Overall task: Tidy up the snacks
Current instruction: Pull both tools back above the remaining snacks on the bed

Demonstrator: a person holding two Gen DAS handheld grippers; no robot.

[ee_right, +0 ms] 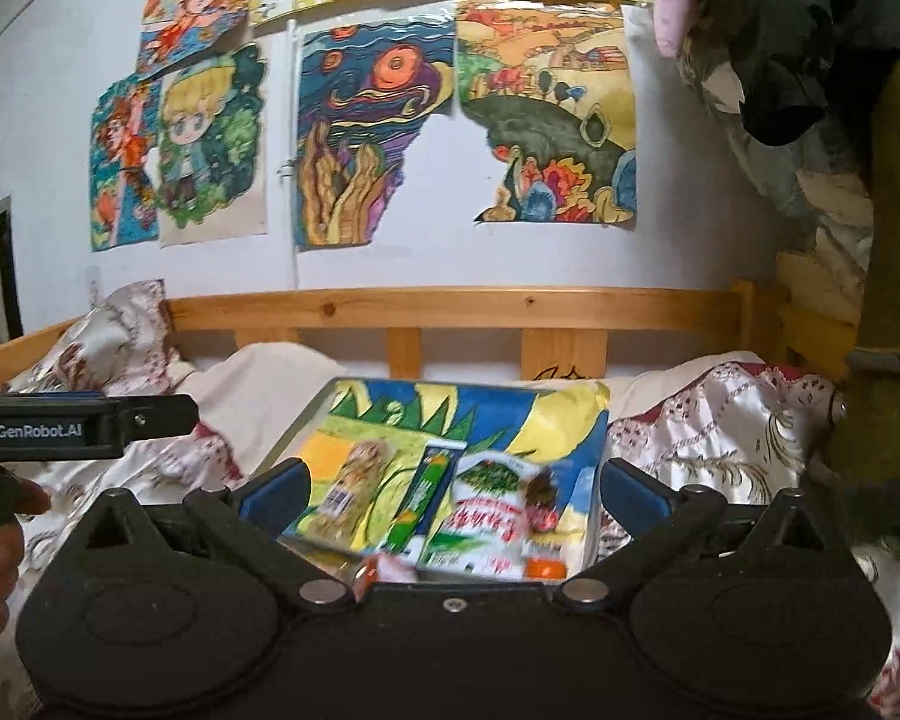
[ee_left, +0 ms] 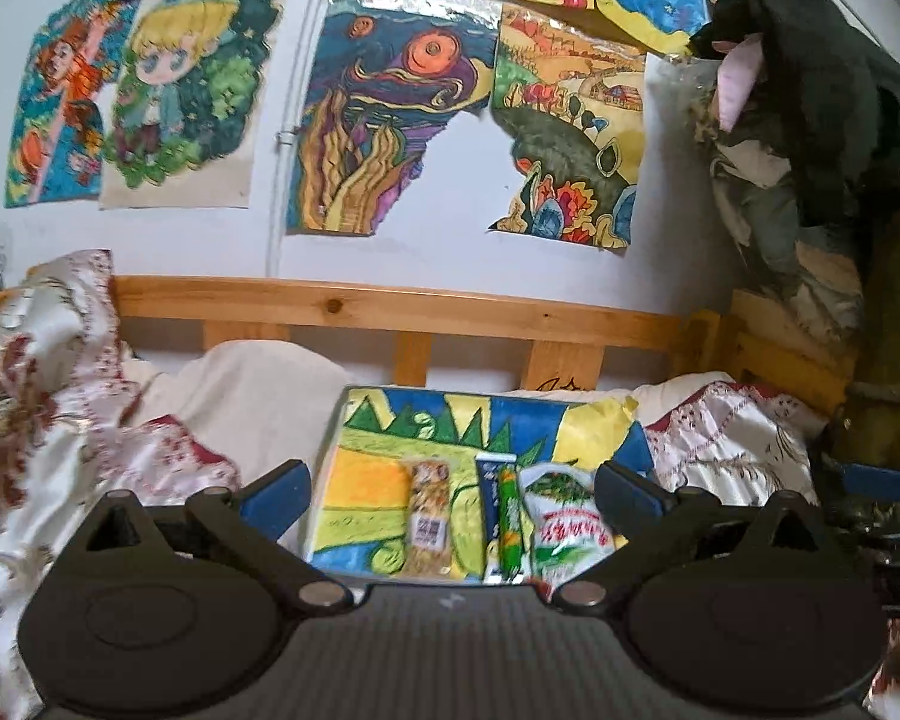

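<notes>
Snacks lined up on a painted board (ee_left: 378,480) on the bed, both tongs spread wide and empty.

Left gripper (ee_left: 450,489) frames a tan bar (ee_left: 429,516), green stick (ee_left: 508,519) and white pouch (ee_left: 561,519) side by side. Only the right gripper (ee_right: 453,492) view shows an orange packet (ee_right: 543,567) at 5 o'clock of the pouch (ee_right: 486,525), blurred.
</notes>
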